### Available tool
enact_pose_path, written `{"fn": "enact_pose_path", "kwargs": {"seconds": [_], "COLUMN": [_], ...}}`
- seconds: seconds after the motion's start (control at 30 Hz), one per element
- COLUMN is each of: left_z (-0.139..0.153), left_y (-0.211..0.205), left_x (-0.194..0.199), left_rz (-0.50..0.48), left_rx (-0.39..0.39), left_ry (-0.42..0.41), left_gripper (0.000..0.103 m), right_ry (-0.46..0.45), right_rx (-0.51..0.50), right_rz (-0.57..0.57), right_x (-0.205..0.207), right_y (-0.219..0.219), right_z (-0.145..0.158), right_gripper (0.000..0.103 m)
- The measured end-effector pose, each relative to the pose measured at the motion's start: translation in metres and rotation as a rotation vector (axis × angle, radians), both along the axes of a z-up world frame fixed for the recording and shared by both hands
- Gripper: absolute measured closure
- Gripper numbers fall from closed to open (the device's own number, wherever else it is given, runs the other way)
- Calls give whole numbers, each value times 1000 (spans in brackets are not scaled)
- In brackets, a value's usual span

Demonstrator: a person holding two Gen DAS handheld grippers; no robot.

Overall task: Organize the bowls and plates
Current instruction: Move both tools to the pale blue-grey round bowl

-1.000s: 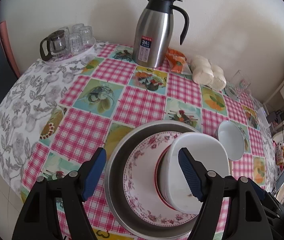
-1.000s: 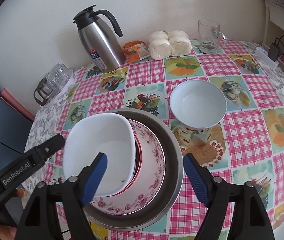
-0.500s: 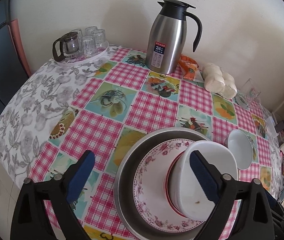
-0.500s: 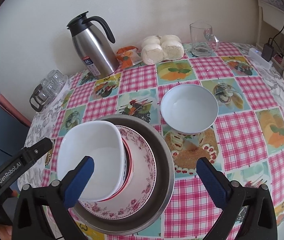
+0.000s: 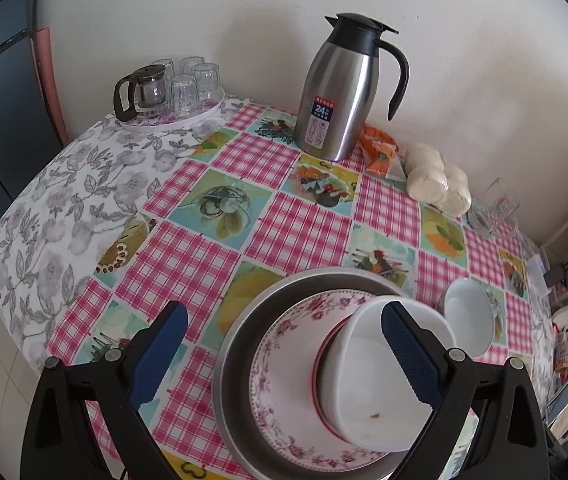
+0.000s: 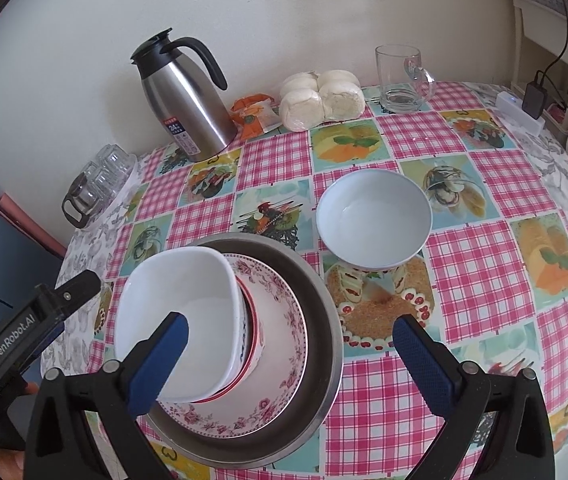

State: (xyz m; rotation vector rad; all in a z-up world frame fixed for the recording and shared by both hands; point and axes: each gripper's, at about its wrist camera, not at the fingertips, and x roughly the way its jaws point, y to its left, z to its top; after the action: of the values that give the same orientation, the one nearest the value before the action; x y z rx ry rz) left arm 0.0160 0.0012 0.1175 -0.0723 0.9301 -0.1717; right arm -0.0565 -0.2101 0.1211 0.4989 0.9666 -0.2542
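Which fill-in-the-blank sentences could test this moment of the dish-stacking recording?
1. The white square bowl tops a stack inside the round ______ basin.
2. The round white bowl sits alone, ______ the stack.
3. Both the left gripper and the right gripper are ______.

Missing words: metal; outside; open

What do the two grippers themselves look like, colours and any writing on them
Both are black plastic with two fingers tipped by dark blue textured pads and silver screws at the joints: the left gripper, and the right gripper. The left gripper's body reads "GenRobot.AI" in white in the right wrist view.
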Motion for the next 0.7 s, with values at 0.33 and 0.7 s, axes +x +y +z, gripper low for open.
{"fn": "enact_pose_path", "kwargs": {"seconds": [0.33, 0.7], "left_z": [23, 46], "left_y": [-42, -115], "left_x": [-8, -25], "left_rz": [-89, -309], "left_rx": [-31, -120], "left_ry": [-93, -243], "left_gripper": [5, 4], "right_ry": [-7, 14], "right_rx": [0, 5], "right_rz": [-80, -208], "right_x": [-11, -23], "right_y": [-38, -97], "right_z": [1, -13], "right_gripper": [0, 0]}}
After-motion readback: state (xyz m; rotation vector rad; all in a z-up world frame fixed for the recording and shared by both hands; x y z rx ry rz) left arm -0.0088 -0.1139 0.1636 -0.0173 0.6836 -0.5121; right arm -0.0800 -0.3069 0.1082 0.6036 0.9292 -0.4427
